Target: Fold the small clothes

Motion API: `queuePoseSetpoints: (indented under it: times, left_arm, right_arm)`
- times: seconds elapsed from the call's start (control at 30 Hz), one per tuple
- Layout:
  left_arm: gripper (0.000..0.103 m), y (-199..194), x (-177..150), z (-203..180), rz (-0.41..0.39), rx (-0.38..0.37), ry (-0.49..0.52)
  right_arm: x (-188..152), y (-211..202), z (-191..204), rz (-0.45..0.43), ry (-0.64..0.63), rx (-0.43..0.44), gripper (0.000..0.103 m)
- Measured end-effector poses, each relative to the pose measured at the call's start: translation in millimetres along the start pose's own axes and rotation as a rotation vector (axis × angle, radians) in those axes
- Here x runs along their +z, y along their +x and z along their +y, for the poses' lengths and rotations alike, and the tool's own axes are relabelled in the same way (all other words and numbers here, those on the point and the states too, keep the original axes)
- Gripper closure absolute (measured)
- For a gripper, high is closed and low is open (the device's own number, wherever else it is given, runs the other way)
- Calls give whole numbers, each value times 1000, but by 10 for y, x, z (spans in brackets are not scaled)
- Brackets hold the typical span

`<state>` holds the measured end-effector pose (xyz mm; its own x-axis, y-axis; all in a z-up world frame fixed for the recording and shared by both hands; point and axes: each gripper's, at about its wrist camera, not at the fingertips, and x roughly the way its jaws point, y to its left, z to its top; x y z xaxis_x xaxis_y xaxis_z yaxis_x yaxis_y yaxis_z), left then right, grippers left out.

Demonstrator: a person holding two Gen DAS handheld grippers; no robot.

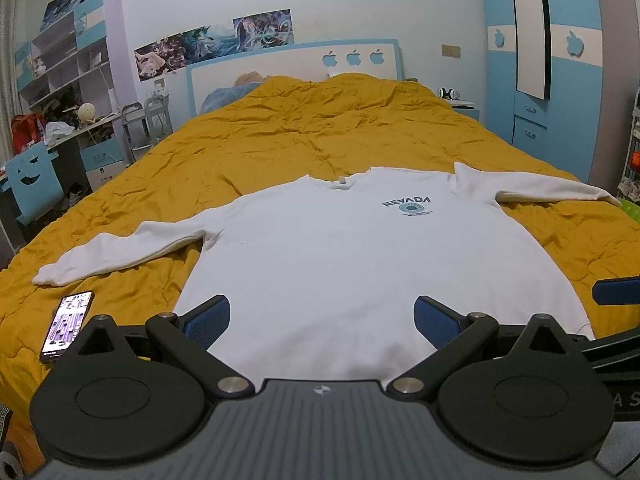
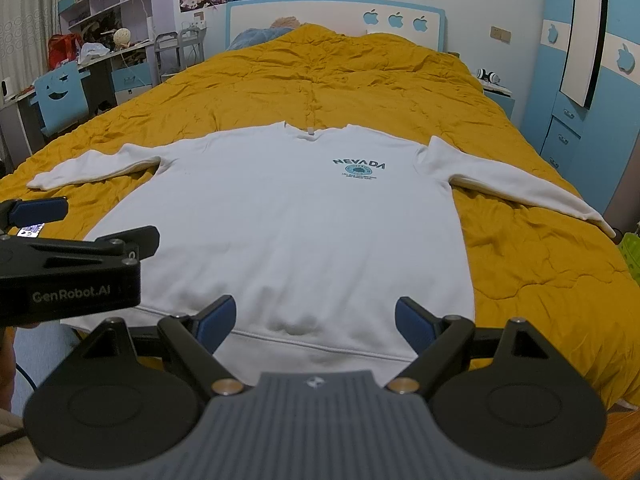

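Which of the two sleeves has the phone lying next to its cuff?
The sleeve stretching toward the desk side of the room; the phone lies on the yellow quilt just below its cuff. The other sleeve has none.

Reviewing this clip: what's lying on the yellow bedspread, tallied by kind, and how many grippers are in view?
White sweatshirt, spread flat with its sleeves out: 1
Phone, screen lit: 1
Grippers, left gripper and right gripper, both open above the hem: 2
Total: 4, on or over the yellow bedspread

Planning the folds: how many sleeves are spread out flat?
2. The left sleeve lies out toward the phone; the right sleeve reaches toward the bed's right edge. Neither is folded.
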<state>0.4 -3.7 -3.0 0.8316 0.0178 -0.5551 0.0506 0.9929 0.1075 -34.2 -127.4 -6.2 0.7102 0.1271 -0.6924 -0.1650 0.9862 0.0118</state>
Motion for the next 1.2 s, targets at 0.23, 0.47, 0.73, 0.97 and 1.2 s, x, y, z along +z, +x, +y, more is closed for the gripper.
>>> queuePoseSetpoints:
  times: [0.23, 0.47, 0.73, 0.97, 1.2]
  left_arm:
    - [0, 6, -6, -10, 0, 1, 0]
    - [0, 8, -14, -13, 2, 1, 0]
    - [0, 7, 5, -19, 2, 3, 0]
    - [0, 11, 4, -22, 3, 2, 1]
    - [0, 12, 4, -22, 3, 3, 1]
  right_arm:
    - [1, 2, 0, 1, 0, 0, 20]
    - [4, 2, 2, 3, 0, 0, 20]
    - [0, 9, 6, 4, -1, -1, 20]
    - [0, 12, 7, 5, -1, -1, 20]
    - [2, 11, 8, 6, -1, -1, 20]
